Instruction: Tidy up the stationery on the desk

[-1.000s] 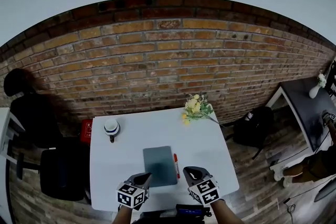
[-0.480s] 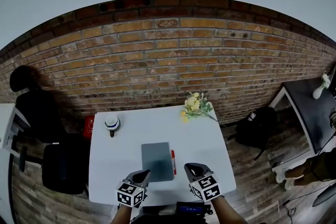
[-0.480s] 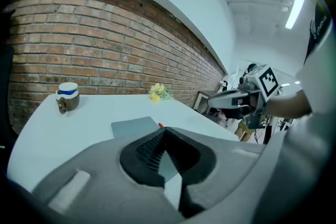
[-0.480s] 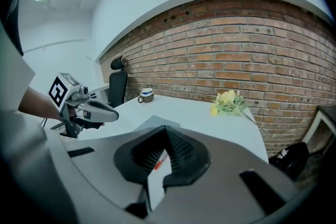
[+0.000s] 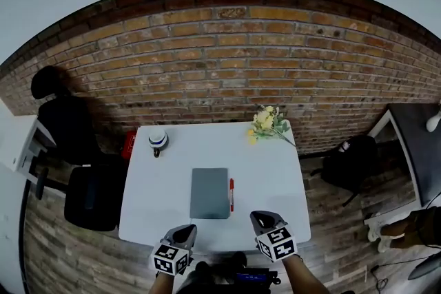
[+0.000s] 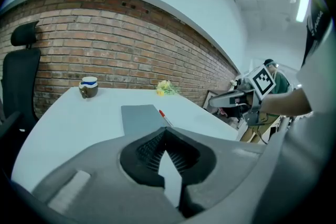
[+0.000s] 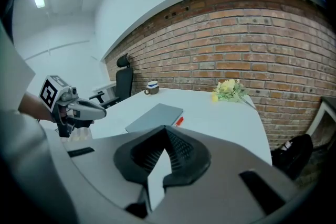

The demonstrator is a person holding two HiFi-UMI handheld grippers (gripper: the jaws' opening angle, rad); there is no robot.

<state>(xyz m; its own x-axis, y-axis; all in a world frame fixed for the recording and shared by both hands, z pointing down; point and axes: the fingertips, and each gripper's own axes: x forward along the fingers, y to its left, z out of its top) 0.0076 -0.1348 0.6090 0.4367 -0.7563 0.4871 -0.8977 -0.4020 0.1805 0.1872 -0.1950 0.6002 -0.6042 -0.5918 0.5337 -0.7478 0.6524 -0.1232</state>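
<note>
At the white desk (image 5: pixel 275 172), left gripper (image 5: pixel 187 230) and right gripper (image 5: pixel 261 217) jaws pressed together; empty.

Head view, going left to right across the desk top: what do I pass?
mug → grey notebook → red pen → yellow flowers

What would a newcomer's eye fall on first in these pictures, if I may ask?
The flat grey rectangular notebook lies at the middle of the white desk, with a slim red pen beside its right edge. A bunch of yellow flowers rests at the far right corner, before the red brick wall.
</note>
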